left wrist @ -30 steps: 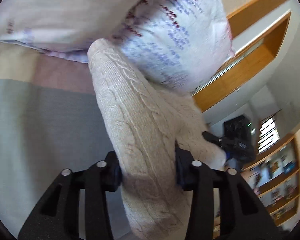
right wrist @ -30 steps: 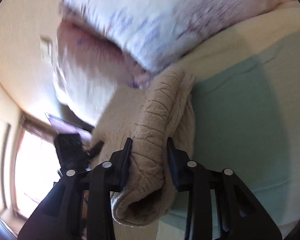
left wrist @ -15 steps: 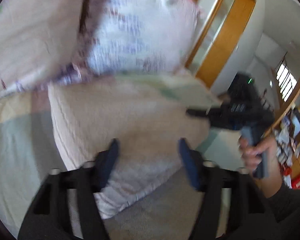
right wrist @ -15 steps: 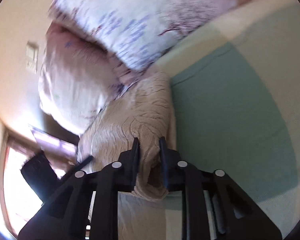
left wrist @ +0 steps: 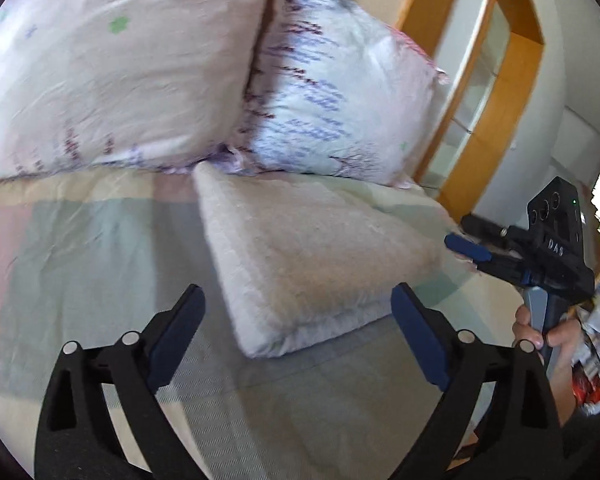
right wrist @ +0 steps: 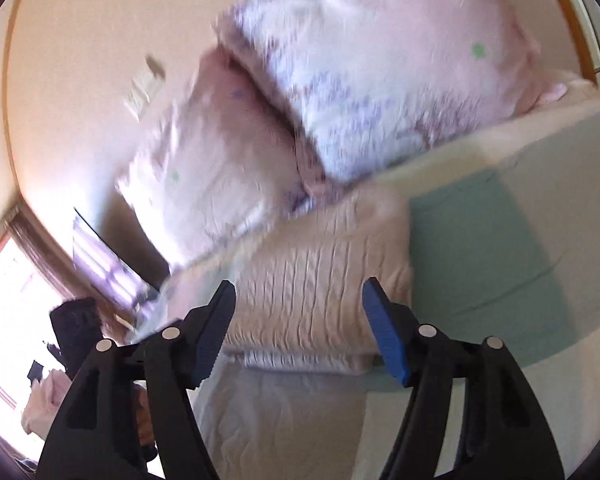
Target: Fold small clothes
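Observation:
A cream cable-knit sweater (left wrist: 312, 256) lies folded in a flat block on the bed, its far edge against the pillows. My left gripper (left wrist: 298, 304) is open and empty, just in front of the sweater's near corner. My right gripper (right wrist: 298, 300) is open and empty, its fingers wide apart before the sweater (right wrist: 312, 292). In the left wrist view the right gripper (left wrist: 466, 250) shows at the sweater's right edge, held by a hand.
Two pale floral pillows (left wrist: 112, 68) (left wrist: 340, 92) lean at the head of the bed. The bedspread (left wrist: 84, 248) has green, pink and cream blocks. A wooden door frame (left wrist: 496, 92) stands to the right, shelves beyond it.
Both grippers were shut on the sweater and held it up; they have laid it down on the bed, opened and pulled back from it.

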{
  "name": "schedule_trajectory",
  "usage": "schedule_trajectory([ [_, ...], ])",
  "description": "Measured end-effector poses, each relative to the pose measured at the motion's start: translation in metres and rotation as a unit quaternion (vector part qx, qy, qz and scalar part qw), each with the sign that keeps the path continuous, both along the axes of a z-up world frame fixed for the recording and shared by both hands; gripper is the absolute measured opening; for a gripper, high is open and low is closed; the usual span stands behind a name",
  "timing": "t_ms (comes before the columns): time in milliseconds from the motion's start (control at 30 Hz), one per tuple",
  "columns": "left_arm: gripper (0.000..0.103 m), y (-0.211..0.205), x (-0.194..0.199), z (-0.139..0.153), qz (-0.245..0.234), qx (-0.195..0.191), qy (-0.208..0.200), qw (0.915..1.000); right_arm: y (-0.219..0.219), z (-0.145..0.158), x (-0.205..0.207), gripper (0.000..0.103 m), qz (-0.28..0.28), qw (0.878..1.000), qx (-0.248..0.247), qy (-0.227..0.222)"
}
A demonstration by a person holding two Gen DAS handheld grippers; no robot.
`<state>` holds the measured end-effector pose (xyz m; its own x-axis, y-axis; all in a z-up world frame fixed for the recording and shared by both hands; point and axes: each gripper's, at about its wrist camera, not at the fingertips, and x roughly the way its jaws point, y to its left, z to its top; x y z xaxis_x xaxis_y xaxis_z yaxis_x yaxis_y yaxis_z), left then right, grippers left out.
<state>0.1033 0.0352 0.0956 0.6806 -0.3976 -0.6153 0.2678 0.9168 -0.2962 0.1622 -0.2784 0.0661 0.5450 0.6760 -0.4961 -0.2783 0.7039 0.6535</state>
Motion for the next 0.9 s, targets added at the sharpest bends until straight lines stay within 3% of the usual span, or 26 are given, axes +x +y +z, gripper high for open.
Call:
schedule_trajectory([
  [100, 0.101, 0.000, 0.002, -0.020, 0.055, 0.037, 0.038, 0.9970, 0.026, -0.059, 0.031, 0.071, 0.019, 0.992, -0.052, 0.117],
  [167, 0.101, -0.003, 0.004, -0.030, 0.074, 0.055, 0.068, 0.9934, 0.020, -0.050, 0.021, 0.072, -0.003, 0.995, -0.048, 0.090],
  [233, 0.101, -0.005, 0.005, -0.037, 0.094, 0.072, 0.081, 0.9897, 0.017, -0.030, 0.003, 0.078, -0.007, 0.997, -0.054, 0.058],
  [300, 0.101, -0.009, 0.004, -0.041, 0.111, 0.091, 0.087, 0.9858, 0.018, -0.016, -0.019, 0.097, -0.022, 0.995, -0.091, 0.024],
  [367, 0.101, -0.017, 0.005, -0.045, 0.114, 0.113, 0.092, 0.9828, 0.024, -0.015, -0.039, 0.097, -0.029, 0.990, -0.138, 0.006],
  [533, 0.101, -0.035, 0.010, -0.060, 0.117, 0.158, 0.120, 0.9730, 0.049, -0.041, -0.058, 0.098, -0.031, 0.961, -0.276, 0.010],
  [667, 0.101, -0.047, 0.011, -0.067, 0.113, 0.212, 0.120, 0.9633, 0.064, -0.053, -0.049, 0.098, -0.023, 0.953, -0.301, 0.027],
  [800, 0.101, -0.042, 0.011, -0.069, 0.117, 0.198, 0.121, 0.9657, 0.075, -0.063, -0.045, 0.099, -0.027, 0.941, -0.335, 0.029],
  [900, 0.101, -0.042, 0.010, -0.069, 0.117, 0.198, 0.120, 0.9658, 0.076, -0.067, -0.042, 0.102, -0.033, 0.942, -0.333, 0.039],
])
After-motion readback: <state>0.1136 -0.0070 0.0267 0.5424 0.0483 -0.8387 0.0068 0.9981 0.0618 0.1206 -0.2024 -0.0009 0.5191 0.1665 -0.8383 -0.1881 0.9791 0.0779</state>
